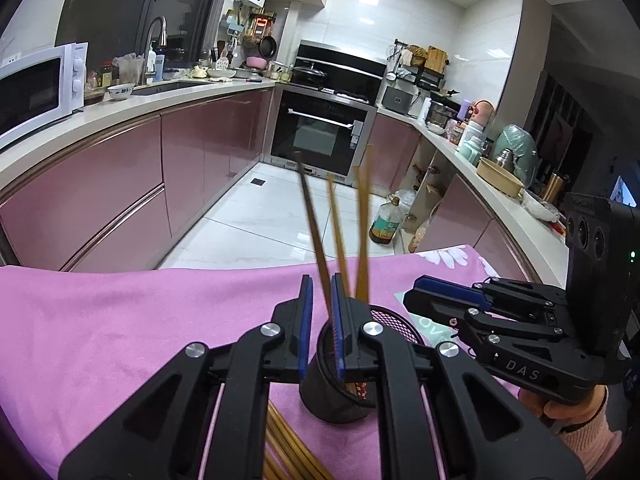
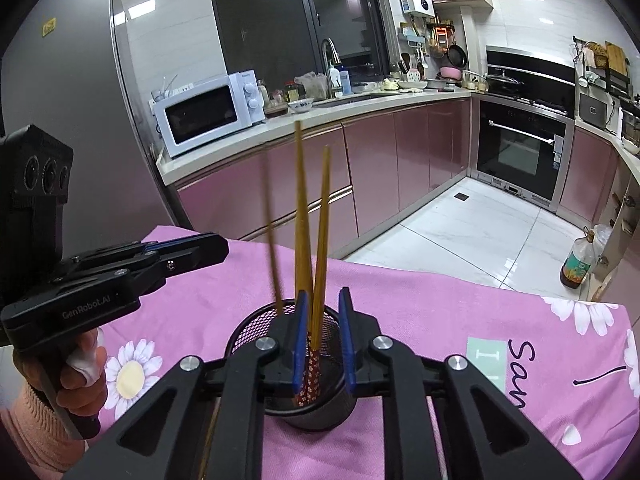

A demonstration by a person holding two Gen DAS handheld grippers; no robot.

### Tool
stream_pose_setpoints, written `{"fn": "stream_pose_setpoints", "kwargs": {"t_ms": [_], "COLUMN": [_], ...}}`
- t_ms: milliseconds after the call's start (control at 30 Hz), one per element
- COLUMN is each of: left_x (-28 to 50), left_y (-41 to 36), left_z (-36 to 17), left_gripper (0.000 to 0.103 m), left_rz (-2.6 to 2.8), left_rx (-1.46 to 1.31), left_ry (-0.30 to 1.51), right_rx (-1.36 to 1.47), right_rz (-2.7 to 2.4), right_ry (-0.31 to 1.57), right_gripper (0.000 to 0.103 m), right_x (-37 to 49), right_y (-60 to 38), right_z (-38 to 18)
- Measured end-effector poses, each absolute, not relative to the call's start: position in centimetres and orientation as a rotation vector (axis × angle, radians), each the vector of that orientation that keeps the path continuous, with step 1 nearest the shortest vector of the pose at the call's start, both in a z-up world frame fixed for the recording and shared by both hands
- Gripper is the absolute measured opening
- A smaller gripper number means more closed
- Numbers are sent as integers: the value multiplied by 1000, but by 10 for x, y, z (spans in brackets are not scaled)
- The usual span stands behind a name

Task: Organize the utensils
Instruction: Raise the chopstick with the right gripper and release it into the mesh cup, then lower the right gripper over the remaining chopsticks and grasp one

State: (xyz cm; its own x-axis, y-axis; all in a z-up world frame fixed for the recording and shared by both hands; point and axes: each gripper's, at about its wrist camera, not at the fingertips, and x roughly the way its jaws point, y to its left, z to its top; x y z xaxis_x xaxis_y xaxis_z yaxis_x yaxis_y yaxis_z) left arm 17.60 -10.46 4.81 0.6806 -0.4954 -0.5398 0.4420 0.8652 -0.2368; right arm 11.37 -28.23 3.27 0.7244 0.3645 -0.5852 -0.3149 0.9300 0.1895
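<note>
Three upright wooden chopsticks (image 2: 304, 216) crowding the black mesh holder's (image 2: 256, 324) mouth; open pink cloth (image 1: 120, 320) left of holder, loose bamboo chopsticks (image 1: 284, 440) lying just beside its base.

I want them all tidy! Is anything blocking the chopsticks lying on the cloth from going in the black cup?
Nothing visible lies between the loose chopsticks and the black cup beside them. Three standing chopsticks fill part of it. The open left tool and right tool hover close above it, though.
</note>
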Motion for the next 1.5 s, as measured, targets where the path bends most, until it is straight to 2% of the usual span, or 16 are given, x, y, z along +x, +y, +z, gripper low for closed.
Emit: {"fn": "stream_pose_setpoints", "kwargs": {"t_ms": [167,233,500,933,1500], "left_x": [152,136,87,64,67], "left_y": [-95,-92,-60,-33,-54], "left_z": [46,47,22,-59,-74], "left_gripper": [9,12,26,26,26], "left_rz": [-511,-504,-464,-422,-464], "left_rx": [-54,-31,39,47,46], "left_ry": [583,550,565,799,901], "right_rx": [90,89,62,14,-59], "right_rz": [393,413,546,566,501], "right_ry": [622,597,612,875,912], "right_gripper": [22,27,33,33,33], "right_x": [98,86,45,49,51], "right_y": [-282,-282,-268,-214,-195], "right_z": [37,39,27,-49,-68]}}
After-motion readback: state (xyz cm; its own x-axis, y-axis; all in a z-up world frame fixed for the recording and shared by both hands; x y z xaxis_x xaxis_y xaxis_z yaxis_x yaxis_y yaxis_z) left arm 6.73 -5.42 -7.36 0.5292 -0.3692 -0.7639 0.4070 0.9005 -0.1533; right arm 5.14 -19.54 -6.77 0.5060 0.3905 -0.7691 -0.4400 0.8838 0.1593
